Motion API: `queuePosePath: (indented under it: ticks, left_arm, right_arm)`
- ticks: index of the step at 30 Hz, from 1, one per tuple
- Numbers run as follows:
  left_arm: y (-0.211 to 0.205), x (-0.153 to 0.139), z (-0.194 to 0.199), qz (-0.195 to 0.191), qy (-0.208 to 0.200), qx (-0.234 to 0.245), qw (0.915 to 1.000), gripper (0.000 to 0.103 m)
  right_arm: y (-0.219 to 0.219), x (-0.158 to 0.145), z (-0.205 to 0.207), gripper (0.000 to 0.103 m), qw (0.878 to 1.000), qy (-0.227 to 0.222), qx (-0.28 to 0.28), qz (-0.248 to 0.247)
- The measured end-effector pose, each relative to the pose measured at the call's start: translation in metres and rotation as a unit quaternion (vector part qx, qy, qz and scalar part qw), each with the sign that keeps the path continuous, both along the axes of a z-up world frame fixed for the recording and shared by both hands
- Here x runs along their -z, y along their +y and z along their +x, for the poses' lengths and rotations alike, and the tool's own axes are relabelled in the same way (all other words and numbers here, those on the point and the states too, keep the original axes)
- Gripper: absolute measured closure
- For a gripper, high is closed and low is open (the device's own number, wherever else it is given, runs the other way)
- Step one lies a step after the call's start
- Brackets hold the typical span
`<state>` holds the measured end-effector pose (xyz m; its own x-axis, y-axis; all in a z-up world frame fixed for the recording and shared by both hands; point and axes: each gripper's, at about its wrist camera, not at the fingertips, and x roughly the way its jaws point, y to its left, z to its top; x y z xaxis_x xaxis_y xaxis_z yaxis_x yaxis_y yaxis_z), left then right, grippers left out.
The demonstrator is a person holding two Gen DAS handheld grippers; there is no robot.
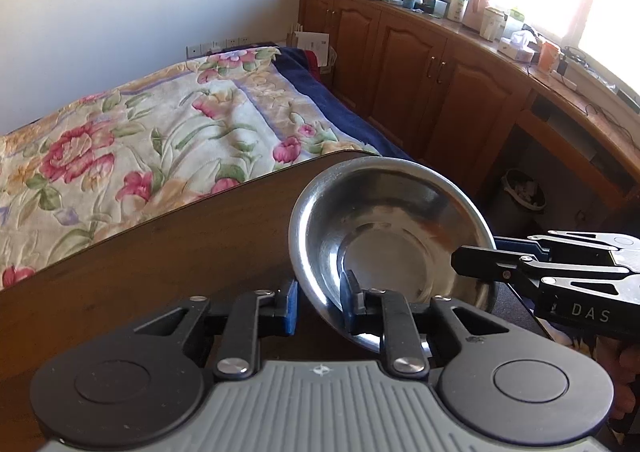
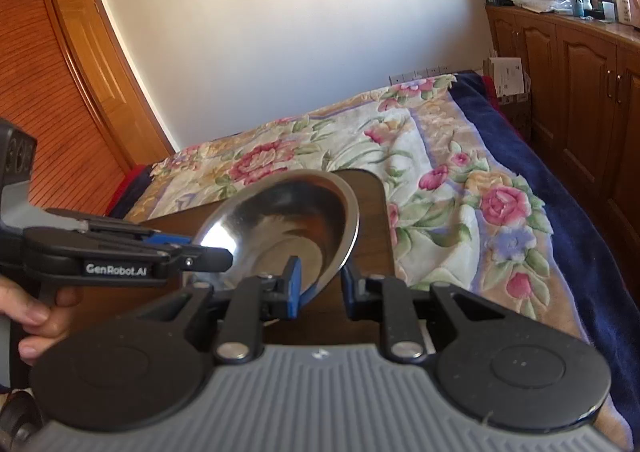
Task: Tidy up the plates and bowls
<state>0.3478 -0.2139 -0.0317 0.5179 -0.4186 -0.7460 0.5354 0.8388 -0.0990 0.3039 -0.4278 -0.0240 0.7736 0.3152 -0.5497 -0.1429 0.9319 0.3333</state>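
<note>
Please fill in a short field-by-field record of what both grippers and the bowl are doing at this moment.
object: steel bowl, empty, tilted
support: dark wooden table
left gripper: jaws apart, straddling the bowl's near rim; one finger inside the bowl, one outside
right gripper: jaws apart, astride the rim on the opposite side
grip: neither looks clamped yet
background: bed with floral blanket beyond the table

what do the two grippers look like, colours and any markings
Both handheld grippers match: black linkage arms with silver pivot screws, blue finger pads, round black discs flanking a ribbed grey body. The left gripper carries white "GenRobot.AI" lettering; the right gripper shows white "DAS". No cables or sleeves visible.
</note>
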Motion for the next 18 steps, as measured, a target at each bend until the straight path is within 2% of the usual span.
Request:
queuePosePath:
  ticks: [6, 18]
  left_arm:
    - [0.007, -0.019, -0.017, -0.012, -0.027, 0.01, 0.9995, 0.081]
    - [0.029, -0.069, -0.067, -0.03, -0.078, 0.016, 0.9963, 0.08]
  right_arm:
    - [0.001, -0.006, -0.006, 0.08, 1.0, -0.002, 0.001, 0.008]
    - [0.01, -0.054, -0.041, 0.08, 0.998, -0.055, -0.007, 0.005]
